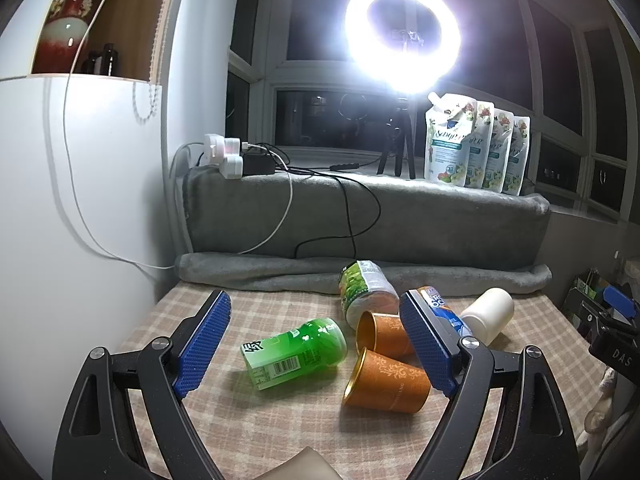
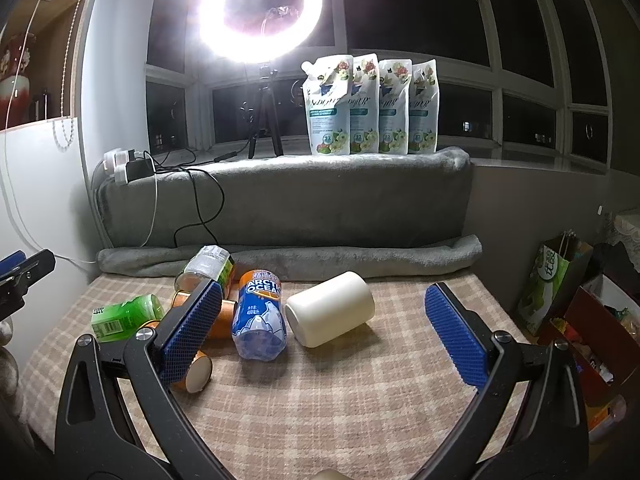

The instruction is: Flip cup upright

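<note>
Three cups lie on their sides on the checked tablecloth [image 1: 256, 432]. Two are orange cups [image 1: 388, 380] [image 1: 384, 332] with gold insides, mouths facing left. The third, a white cup [image 2: 332, 308], rests further right. My left gripper [image 1: 315, 299] is open and holds nothing; it hovers short of the orange cups, and its right finger hides part of them. My right gripper [image 2: 323, 289] is also open and holds nothing. The white cup lies beyond its fingertips, closer to the left one. The orange cups [image 2: 198, 376] show behind its left finger.
A green bottle [image 1: 296, 352], a blue Arctic Ocean bottle [image 2: 260, 316] and a clear green-labelled bottle [image 1: 364, 288] lie among the cups. Behind them are a grey blanket [image 2: 320, 208], a ring light [image 1: 402, 36], cables and several pouches [image 2: 372, 108]. Bags and boxes [image 2: 560, 300] stand off the table's right edge.
</note>
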Motion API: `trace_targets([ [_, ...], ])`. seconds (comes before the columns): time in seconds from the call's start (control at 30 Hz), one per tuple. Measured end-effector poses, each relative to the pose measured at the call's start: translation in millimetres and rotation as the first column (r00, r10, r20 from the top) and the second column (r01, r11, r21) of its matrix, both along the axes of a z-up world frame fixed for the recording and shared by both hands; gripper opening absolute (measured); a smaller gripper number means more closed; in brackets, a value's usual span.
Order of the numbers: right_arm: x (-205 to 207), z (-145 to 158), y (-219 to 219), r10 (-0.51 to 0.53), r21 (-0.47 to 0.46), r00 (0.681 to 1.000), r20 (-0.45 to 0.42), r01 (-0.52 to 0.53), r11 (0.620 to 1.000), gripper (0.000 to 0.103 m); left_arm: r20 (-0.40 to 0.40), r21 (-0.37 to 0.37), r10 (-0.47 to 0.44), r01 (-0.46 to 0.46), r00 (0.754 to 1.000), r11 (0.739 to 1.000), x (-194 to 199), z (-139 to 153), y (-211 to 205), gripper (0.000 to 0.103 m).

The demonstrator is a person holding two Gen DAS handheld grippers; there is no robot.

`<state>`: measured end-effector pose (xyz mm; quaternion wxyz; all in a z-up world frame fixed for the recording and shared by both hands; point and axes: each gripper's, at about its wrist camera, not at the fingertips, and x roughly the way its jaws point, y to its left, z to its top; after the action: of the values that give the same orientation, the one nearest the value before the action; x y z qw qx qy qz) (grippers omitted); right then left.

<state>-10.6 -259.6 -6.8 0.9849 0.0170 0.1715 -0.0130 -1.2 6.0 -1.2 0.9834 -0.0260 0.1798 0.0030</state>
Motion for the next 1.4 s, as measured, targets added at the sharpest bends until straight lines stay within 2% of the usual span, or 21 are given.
trace_targets([
  [1.4,4.1,0.4,-0.3,-0.014,-0.013,1.000,-0.001,0.014,1.000,0.103,-0.005,-0.007,-0.002,0.002,1.000,1.000,-3.1,-3.4,-2.8,0.086],
])
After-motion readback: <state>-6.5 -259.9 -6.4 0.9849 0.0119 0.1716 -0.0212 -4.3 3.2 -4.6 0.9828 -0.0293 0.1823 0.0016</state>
